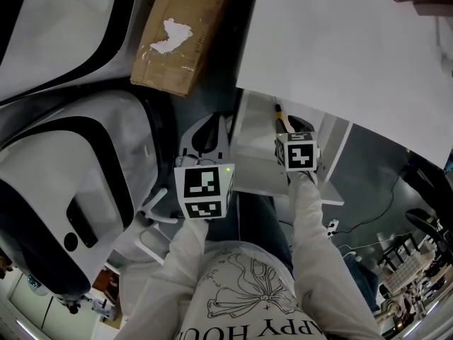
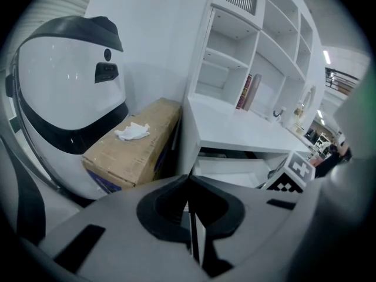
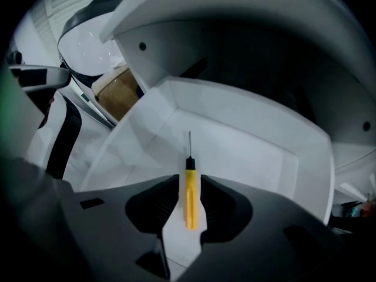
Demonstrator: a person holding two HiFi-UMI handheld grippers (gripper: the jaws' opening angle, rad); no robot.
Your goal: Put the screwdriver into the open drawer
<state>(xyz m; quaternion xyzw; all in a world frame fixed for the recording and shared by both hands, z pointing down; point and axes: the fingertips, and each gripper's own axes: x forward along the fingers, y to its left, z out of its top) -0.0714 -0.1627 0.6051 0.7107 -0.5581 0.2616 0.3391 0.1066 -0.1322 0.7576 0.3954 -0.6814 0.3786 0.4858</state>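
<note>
A small screwdriver (image 3: 190, 195) with a yellow handle and a thin metal shaft lies on the floor of the open white drawer (image 3: 252, 128), tip pointing to the drawer's back. My right gripper (image 3: 189, 181) hangs over it, pointing steeply down. Its jaws stand open on either side of the handle, with a gap on each side. In the head view the screwdriver (image 1: 282, 117) shows just beyond the right gripper (image 1: 289, 132), inside the drawer (image 1: 255, 154). My left gripper (image 1: 207, 147) sits left of the drawer, jaws shut on nothing. The left gripper (image 2: 189, 184) faces the desk.
A cardboard box (image 1: 185, 34) with a crumpled white tissue stands left of the desk (image 1: 340, 48). A big white and black rounded shell (image 1: 64, 190) fills the left. White shelves (image 2: 252, 51) rise above the desk top. The drawer's side walls flank the right gripper.
</note>
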